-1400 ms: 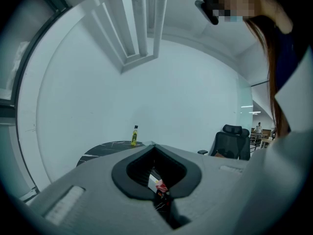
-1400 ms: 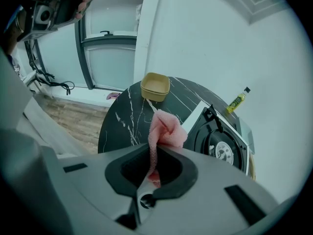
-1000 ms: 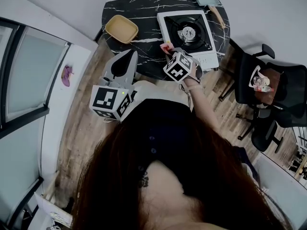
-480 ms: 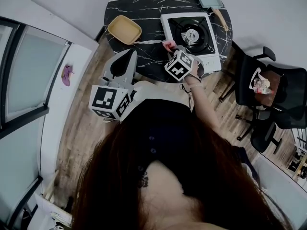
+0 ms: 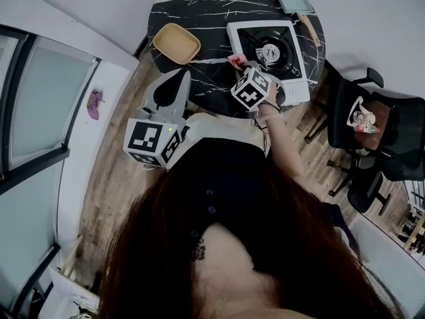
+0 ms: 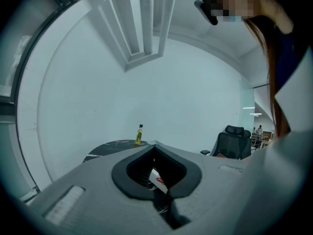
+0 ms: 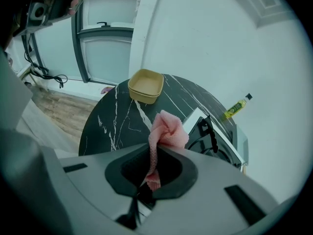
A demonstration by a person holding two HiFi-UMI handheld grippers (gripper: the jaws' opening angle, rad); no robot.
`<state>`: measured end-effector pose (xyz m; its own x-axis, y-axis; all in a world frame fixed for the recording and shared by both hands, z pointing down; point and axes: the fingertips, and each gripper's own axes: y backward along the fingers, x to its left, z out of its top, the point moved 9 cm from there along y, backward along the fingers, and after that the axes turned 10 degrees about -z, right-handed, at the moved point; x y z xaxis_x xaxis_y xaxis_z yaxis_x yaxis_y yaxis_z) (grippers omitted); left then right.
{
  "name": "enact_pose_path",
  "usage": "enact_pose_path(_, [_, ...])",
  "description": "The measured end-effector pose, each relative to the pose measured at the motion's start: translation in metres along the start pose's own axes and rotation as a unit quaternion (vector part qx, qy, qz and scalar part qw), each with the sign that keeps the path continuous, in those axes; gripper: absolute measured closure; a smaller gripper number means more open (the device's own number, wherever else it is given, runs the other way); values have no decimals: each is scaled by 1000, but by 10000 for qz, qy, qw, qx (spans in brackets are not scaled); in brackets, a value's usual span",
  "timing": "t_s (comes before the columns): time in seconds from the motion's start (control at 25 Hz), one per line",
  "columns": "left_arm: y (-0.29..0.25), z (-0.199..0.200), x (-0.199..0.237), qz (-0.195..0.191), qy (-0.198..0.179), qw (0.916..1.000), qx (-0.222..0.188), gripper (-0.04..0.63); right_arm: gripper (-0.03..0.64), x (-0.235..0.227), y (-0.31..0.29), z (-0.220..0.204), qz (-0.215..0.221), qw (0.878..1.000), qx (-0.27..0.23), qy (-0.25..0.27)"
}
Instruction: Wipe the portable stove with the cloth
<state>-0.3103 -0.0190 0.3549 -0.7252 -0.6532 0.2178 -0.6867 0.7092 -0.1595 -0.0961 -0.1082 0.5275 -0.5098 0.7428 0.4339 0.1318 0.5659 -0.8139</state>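
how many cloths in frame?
1. A pink knitted cloth, pinched in the right gripper, by the near-left corner of the white portable stove on the round black marble table. Others may be hidden behind the person.

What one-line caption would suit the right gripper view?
Right gripper clamps a pink cloth near the portable stove on a black marbled table.

Dim, cool, even light; sharp centres, strong fisheye bending and dark vignetted corners.
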Motion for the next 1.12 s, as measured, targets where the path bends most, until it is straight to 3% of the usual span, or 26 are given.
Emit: enact_pose_path(1.12, [-8,10,25,-75,-108,9998,150,583,591,-27,-27,25,-105,9999,-43,-71])
